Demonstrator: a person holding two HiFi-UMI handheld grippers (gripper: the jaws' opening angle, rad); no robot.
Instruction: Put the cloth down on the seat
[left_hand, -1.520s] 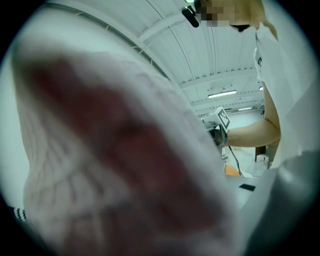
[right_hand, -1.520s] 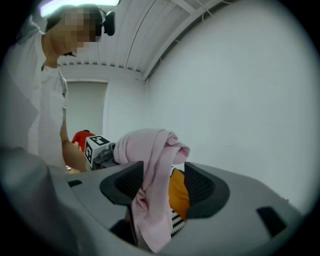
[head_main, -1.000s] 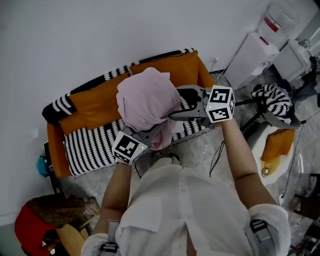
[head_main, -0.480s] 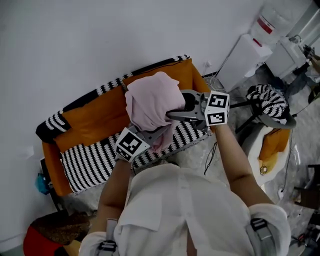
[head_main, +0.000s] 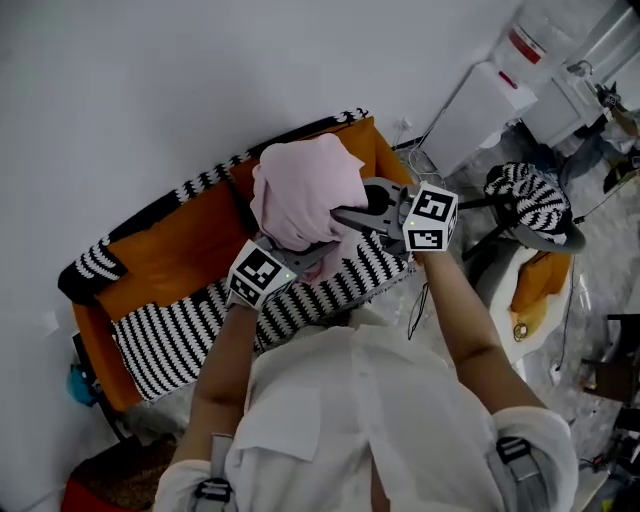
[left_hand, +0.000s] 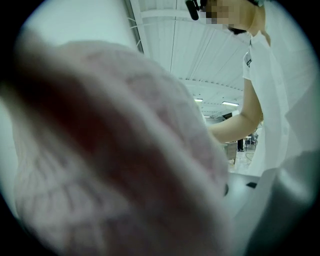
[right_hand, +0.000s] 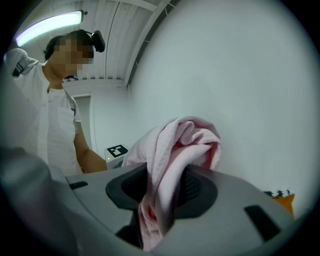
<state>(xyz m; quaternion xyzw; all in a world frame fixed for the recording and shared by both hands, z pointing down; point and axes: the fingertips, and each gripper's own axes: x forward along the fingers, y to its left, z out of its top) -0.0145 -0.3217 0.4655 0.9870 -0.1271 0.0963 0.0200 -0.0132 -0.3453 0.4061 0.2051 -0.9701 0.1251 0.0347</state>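
**Cloth carried over the sofa.** The bunched pink fabric cloth (head_main: 300, 190) hangs above the right end of the black-and-white striped seat cushion (head_main: 190, 330) of the orange upholstered sofa (head_main: 170, 250), and does not yet rest on it.

- **Right gripper** (head_main: 345, 215): the jaws have just been closing and are clamped on a fold of the cloth.
- **Left gripper** (head_main: 300, 258): the jaws have just been opening. The cloth smothers its view and apparently lies across them, so whether the pads press on it cannot be told.

**Step in hand:** bringing the cloth over the seat. The next move calls for lowering it onto the cushion, then releasing.

**Surroundings:** nothing visible on the seat obstructs. A striped round cushion (head_main: 525, 195) and a white cabinet (head_main: 470, 115) stand well apart to the right.
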